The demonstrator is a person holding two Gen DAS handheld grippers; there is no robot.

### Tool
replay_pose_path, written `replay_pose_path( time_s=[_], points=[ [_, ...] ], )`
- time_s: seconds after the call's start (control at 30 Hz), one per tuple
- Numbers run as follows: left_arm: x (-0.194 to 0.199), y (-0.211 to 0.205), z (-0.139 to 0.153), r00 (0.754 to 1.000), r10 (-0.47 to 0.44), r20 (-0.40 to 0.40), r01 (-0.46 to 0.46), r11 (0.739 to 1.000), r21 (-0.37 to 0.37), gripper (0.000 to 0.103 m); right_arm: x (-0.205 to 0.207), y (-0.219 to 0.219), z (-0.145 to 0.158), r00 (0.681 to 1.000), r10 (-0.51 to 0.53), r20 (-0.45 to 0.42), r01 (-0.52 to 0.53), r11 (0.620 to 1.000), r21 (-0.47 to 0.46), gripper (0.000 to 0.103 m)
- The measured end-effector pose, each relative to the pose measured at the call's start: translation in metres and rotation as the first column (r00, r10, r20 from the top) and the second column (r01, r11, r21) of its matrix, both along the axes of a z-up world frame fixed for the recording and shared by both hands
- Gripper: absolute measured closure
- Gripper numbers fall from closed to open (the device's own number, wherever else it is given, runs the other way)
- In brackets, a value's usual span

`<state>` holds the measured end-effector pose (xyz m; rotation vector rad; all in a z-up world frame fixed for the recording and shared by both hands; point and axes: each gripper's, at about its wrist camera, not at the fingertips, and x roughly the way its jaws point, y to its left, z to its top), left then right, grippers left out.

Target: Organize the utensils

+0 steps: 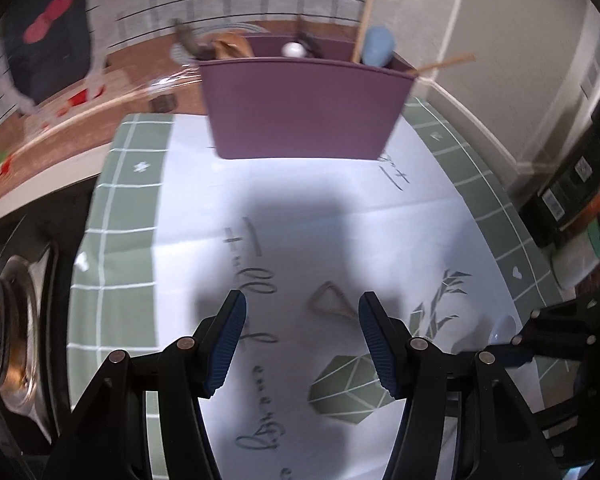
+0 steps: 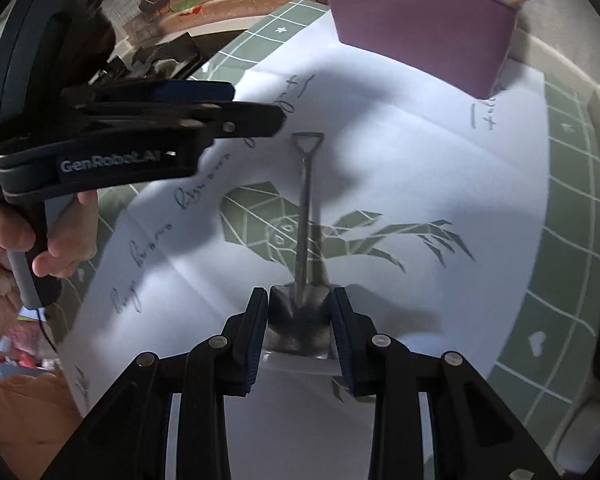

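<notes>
Two hand-held grippers work above a surface covered by a white cloth with a green checked border, grey script and a green leaf print.

The right gripper has its jaws clamped on the blade end of a small metal shovel-shaped spoon. The spoon's thin handle points away from the gripper toward a purple bin, ending in a triangular loop. The spoon is over the leaf print in the middle of the cloth, well short of the bin.

The left gripper has its jaws spread apart with nothing between them. It is above the cloth, nearer than the bin, and its shadow falls on the cloth in front of it. In the left wrist view the spoon's triangular loop shows between the fingertips. In the right wrist view the left gripper appears side-on to the left of the spoon, held by a hand.

The purple bin stands at the far edge of the cloth. It holds several utensils, among them wooden sticks, a pale blue rounded item and a white ball-shaped item. The far side of the scene is blurred.
</notes>
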<state>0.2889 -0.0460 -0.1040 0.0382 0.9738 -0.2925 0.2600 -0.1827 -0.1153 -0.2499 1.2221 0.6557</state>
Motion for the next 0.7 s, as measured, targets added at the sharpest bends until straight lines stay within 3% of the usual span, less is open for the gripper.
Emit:
replay_pose_path(
  time_s=[0.1, 0.4, 0.53, 0.6, 0.7],
  points=[
    [0.003, -0.011, -0.006, 1.000, -0.017, -0.003, 0.017, 1.000, 0.022, 0.044, -0.005, -0.006, 0.002, 0.998, -0.033, 0.050, 0.037, 0.996, -0.078, 0.045],
    [-0.001, -0.010, -0.002, 1.000, -0.019, 0.009, 0.019, 1.000, 0.020, 0.044, -0.007, -0.020, -0.003, 0.983, -0.030, 0.179, 0.076, 0.964, -0.254, 0.035],
    [-0.002, -0.007, 0.002, 1.000, -0.025, 0.019, 0.024, 1.000, 0.013, 0.044, 0.012, -0.032, 0.002, 0.945, -0.088, 0.316, 0.199, 0.919, -0.339, 0.035],
    [-0.002, -0.008, 0.002, 0.999, -0.044, 0.020, 0.044, 0.999, 0.014, 0.044, 0.026, -0.045, 0.006, 0.924, -0.164, 0.344, 0.281, 0.903, -0.326, 0.038],
    [-0.004, -0.021, 0.005, 0.987, -0.154, 0.034, 0.154, 0.988, 0.014, 0.044, 0.032, -0.069, 0.023, 0.922, -0.279, 0.268, 0.335, 0.923, -0.191, 0.040]
  ],
)
